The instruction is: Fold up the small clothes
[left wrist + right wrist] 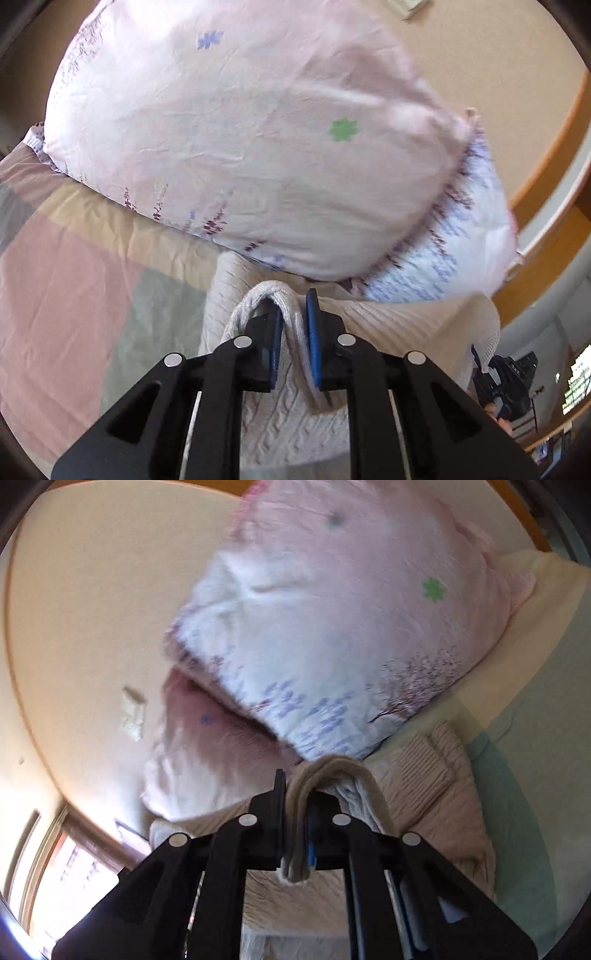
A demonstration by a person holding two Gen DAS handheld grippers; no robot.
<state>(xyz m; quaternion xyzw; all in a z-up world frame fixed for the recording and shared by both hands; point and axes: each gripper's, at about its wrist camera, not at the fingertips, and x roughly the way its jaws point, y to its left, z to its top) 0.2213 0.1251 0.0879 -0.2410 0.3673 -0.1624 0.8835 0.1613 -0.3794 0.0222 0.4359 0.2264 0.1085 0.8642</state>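
Note:
A beige ribbed knit garment (388,325) lies on the bed in front of the pillows. My left gripper (293,317) is shut on a bunched edge of it, the fabric looped over the blue pads. The same garment shows in the right wrist view (436,775), partly folded in ribbed layers. My right gripper (295,797) is shut on another bunched edge, which arches over the fingers. The right gripper also shows at the far right of the left wrist view (502,376), holding a corner of the knit.
Two big pink floral pillows (240,129) are stacked just beyond the garment, also in the right wrist view (332,627). The bedsheet (74,277) has pastel colour blocks. A beige wall (92,609) and wooden headboard rim (546,155) lie behind. A window (66,867) is lower left.

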